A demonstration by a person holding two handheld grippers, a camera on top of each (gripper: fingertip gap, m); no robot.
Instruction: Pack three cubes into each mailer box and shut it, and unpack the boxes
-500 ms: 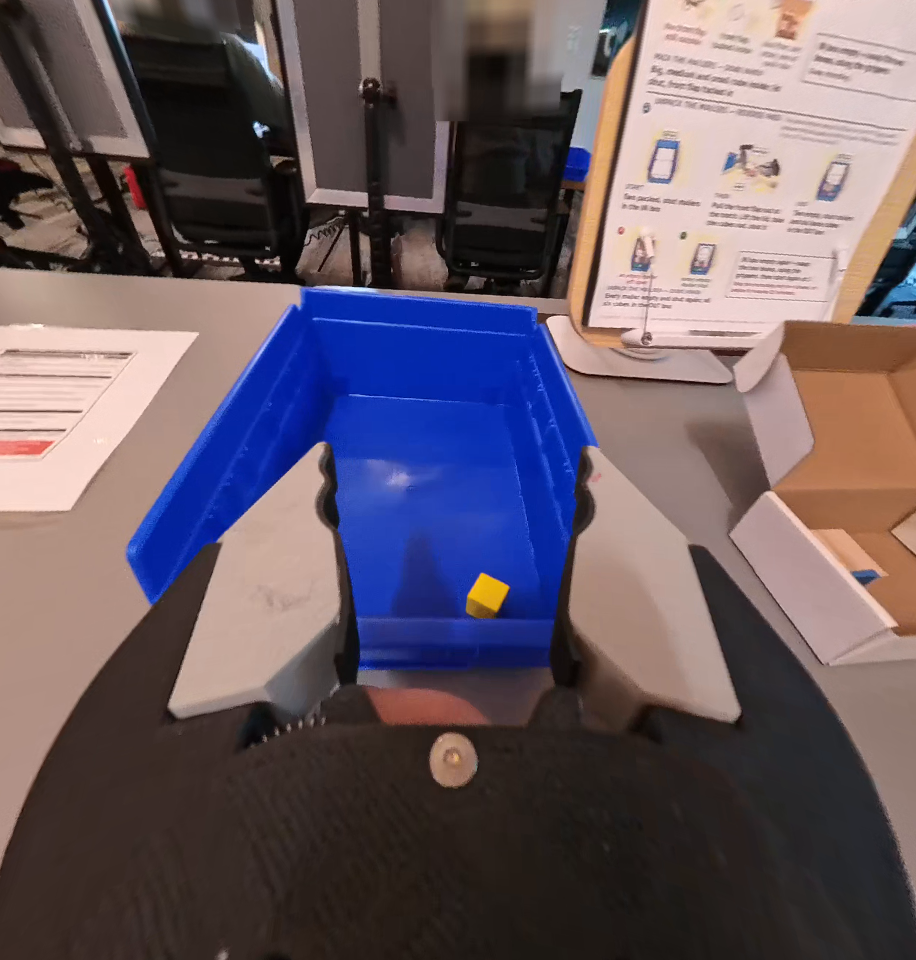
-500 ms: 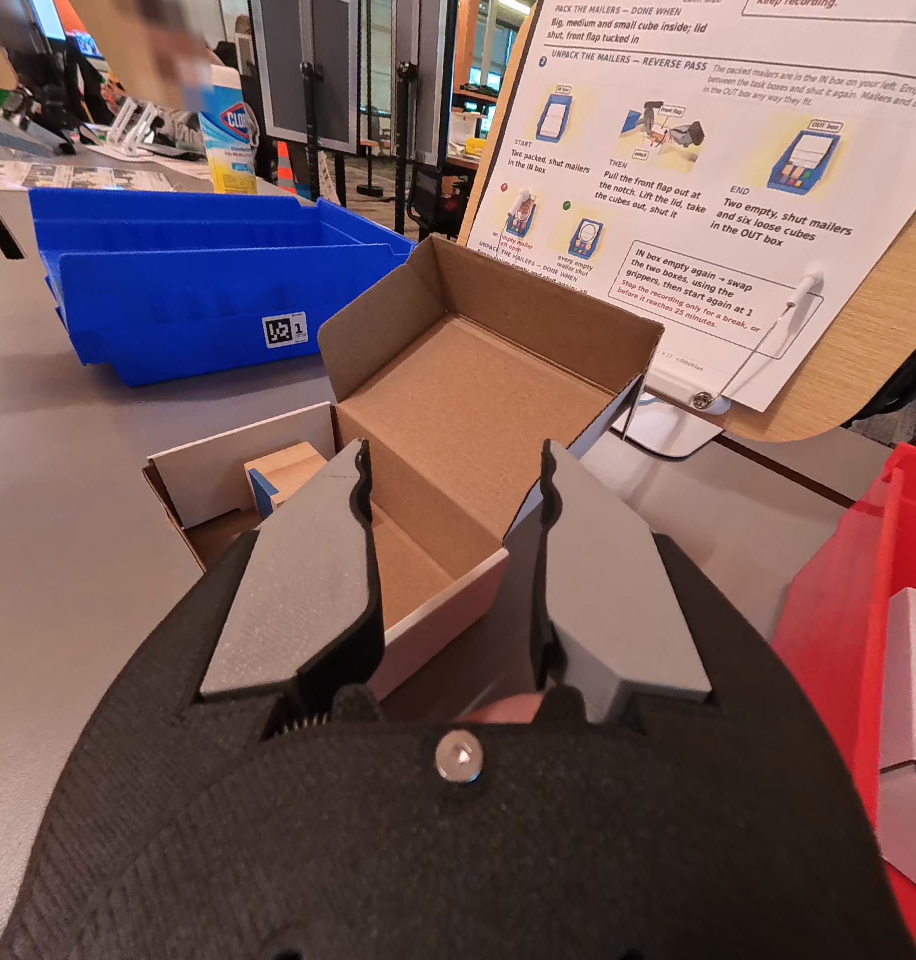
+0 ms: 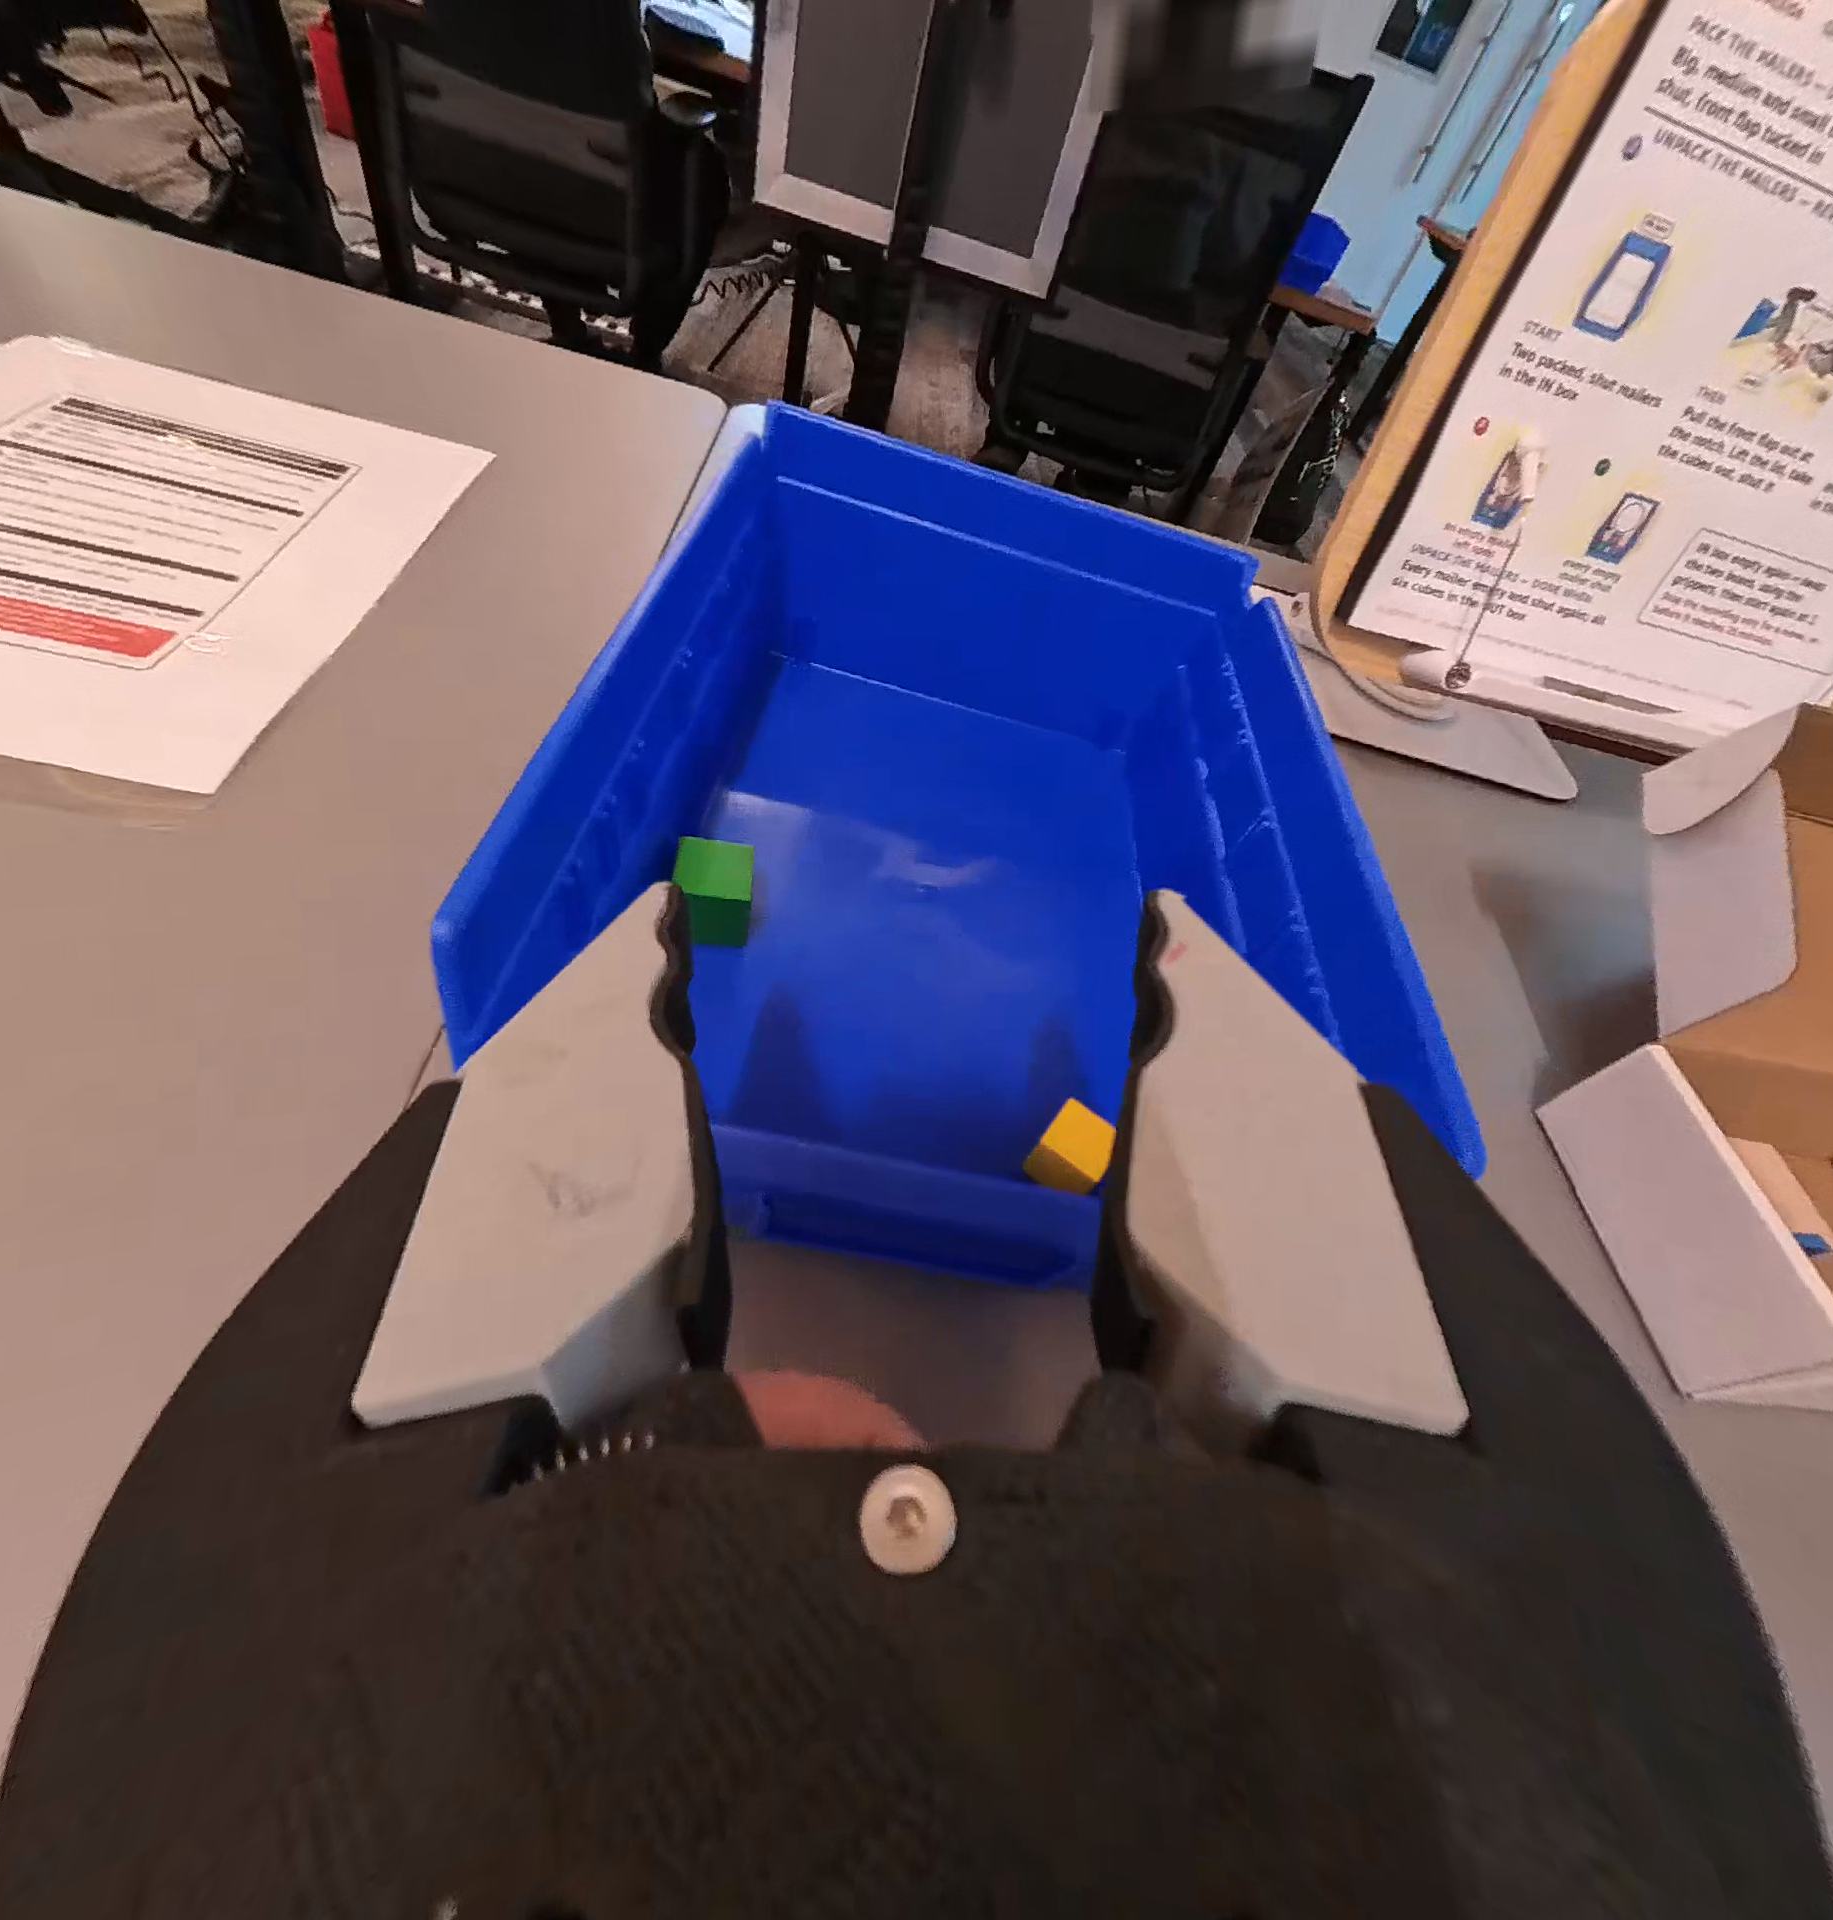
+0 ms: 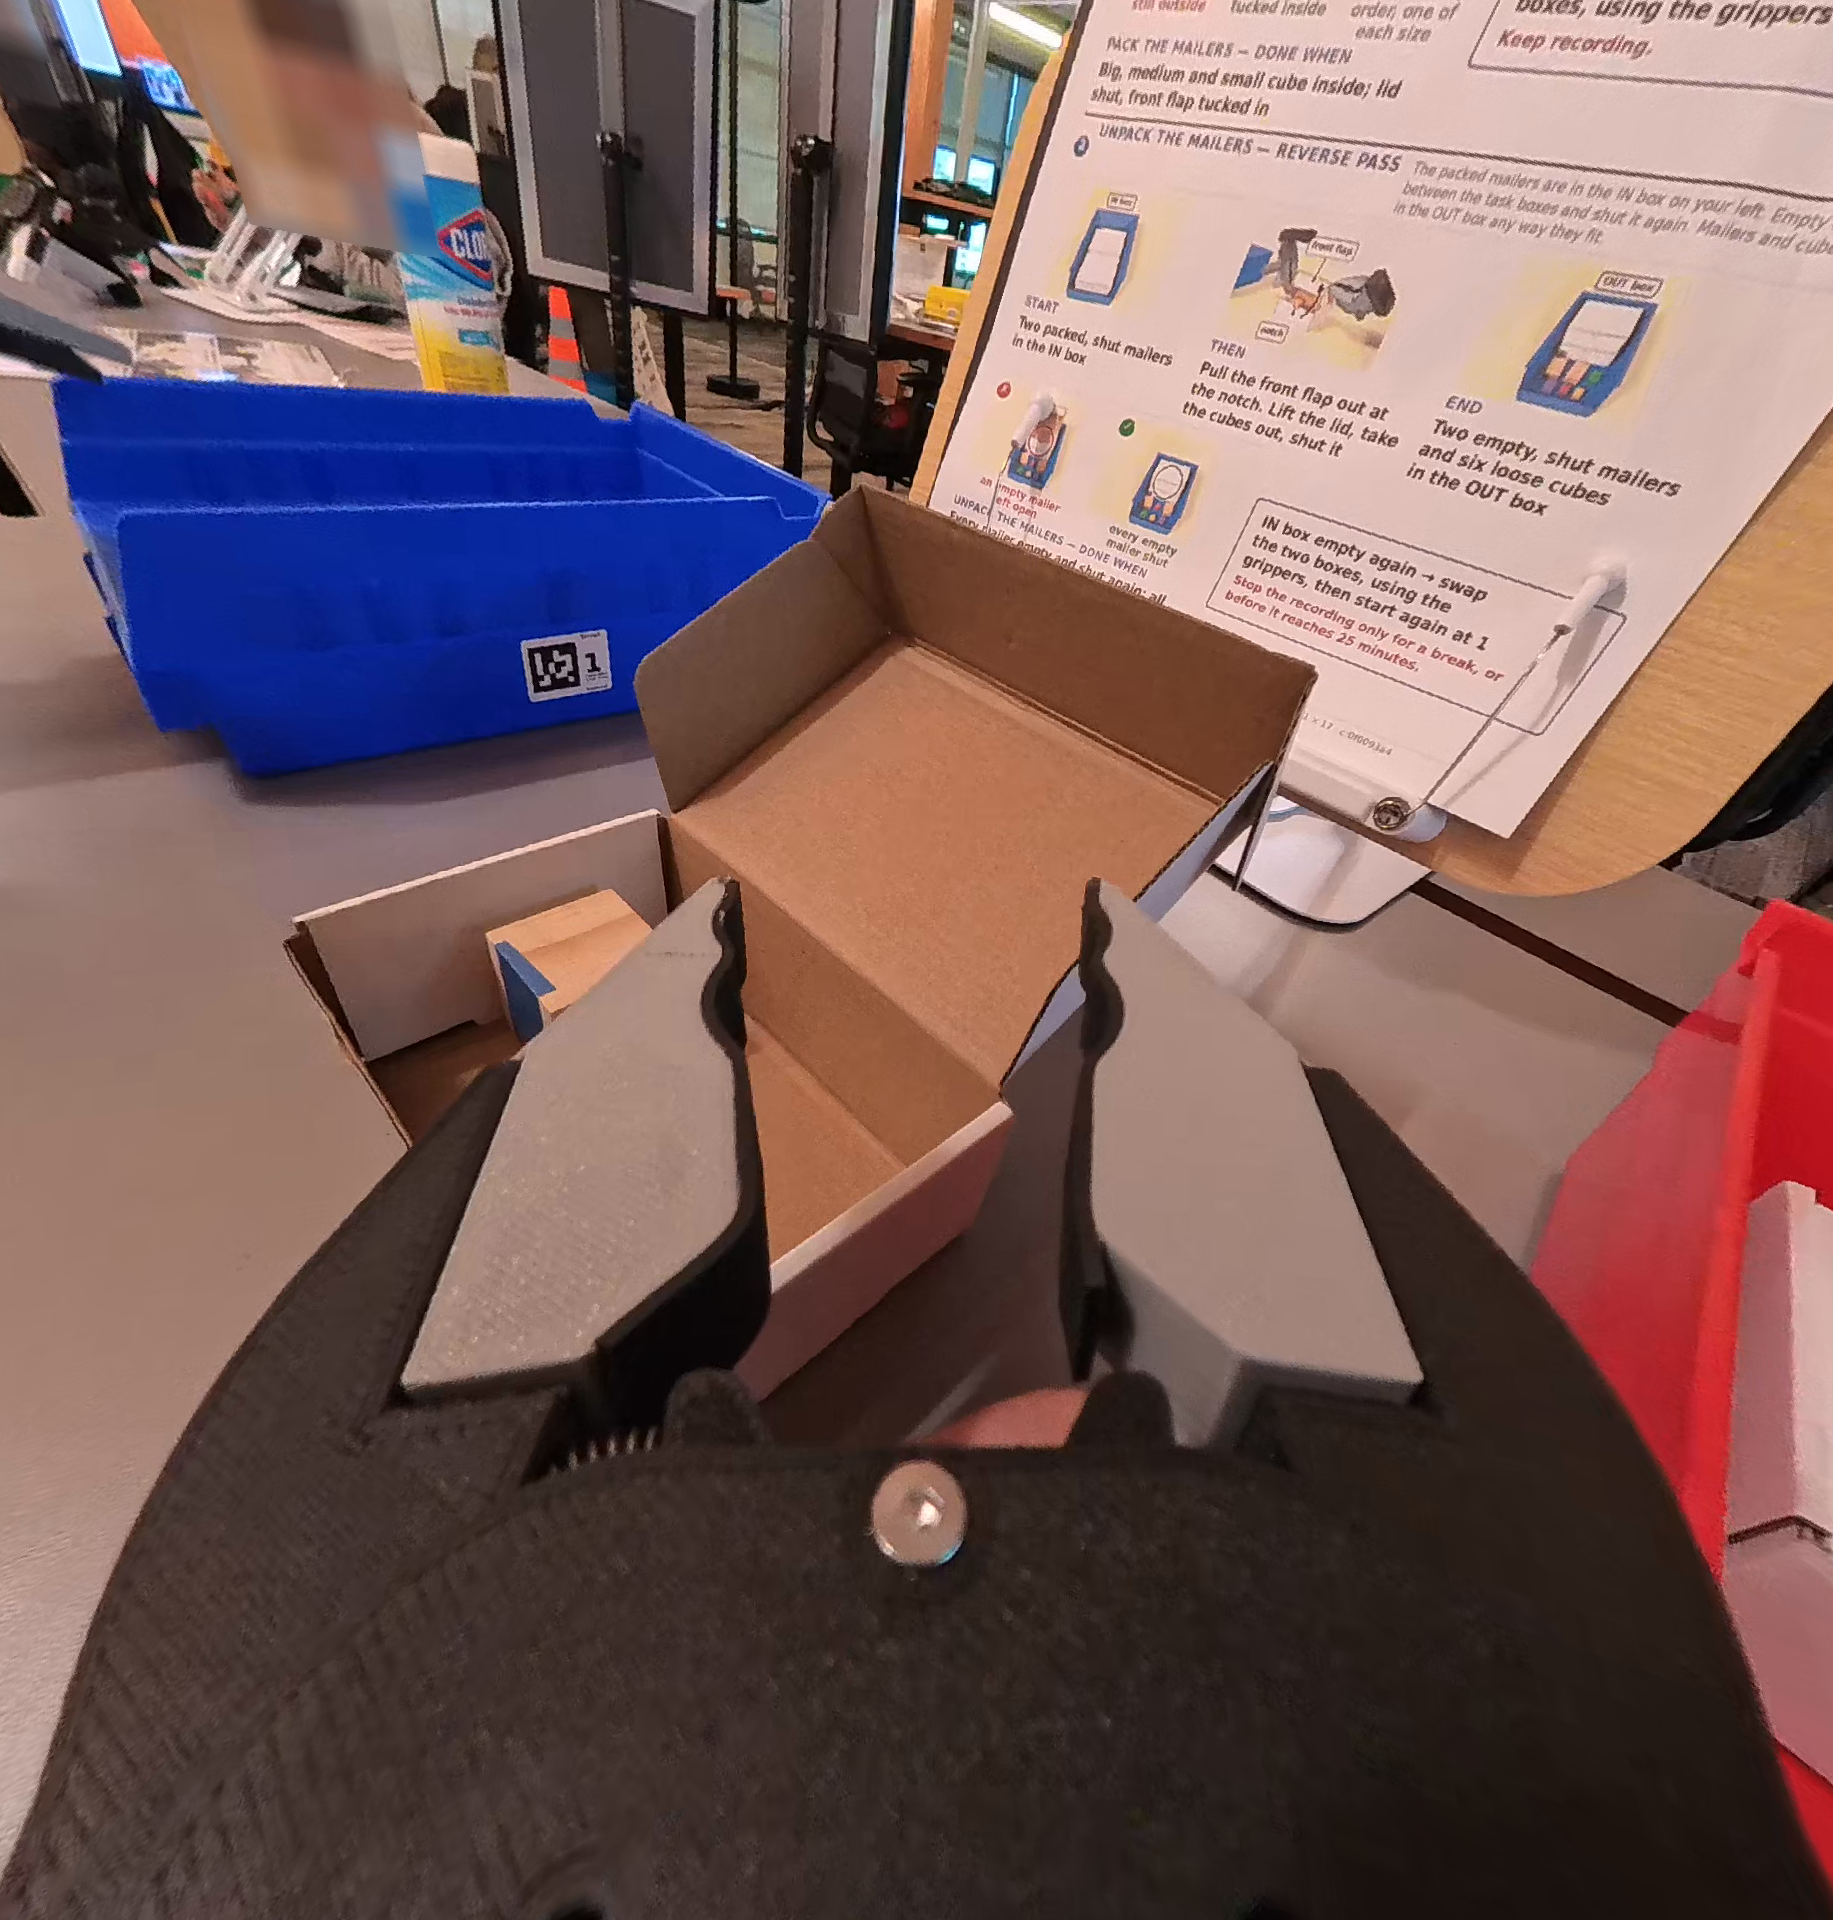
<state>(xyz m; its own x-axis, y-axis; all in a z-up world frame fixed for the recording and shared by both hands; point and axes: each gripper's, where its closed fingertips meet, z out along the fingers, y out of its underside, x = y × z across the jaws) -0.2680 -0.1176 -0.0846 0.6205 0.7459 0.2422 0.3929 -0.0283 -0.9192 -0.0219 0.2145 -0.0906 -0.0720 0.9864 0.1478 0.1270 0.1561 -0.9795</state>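
The left gripper [image 3: 910, 925] hung above the near end of the blue bin [image 3: 621, 727], its 2 grey fingers [image 3: 538, 1164] spread wide with nothing between them. Inside the bin, a green cube [image 3: 718, 889] lay just beyond the tip of the left finger, near the bin's left wall, and a yellow cube [image 3: 1071, 1145] sat tilted by the low front wall, just inside the right finger. The 2 cubes were well apart. Off to the right of this gripper stood part of the open mailer box [image 3: 1722, 1174], and to its left a printed sheet [image 3: 164, 561] lay on the grey table [image 3: 216, 987].

The right gripper [image 4: 910, 914] was also spread open and empty, poised over the mailer box [image 4: 953, 831], whose lid stood raised beyond the fingertips. The box's near white wall passed between the 2 fingers. A wooden cube with a blue face [image 4: 559, 961] rested in the box's left end, just left of the left finger. Farther left and beyond sat the blue bin [image 4: 372, 613]; a red bin [image 4: 1660, 1195] holding a white box [image 4: 1805, 1382] lay to the right. An instruction board [image 4: 1411, 364] stood behind the mailer.
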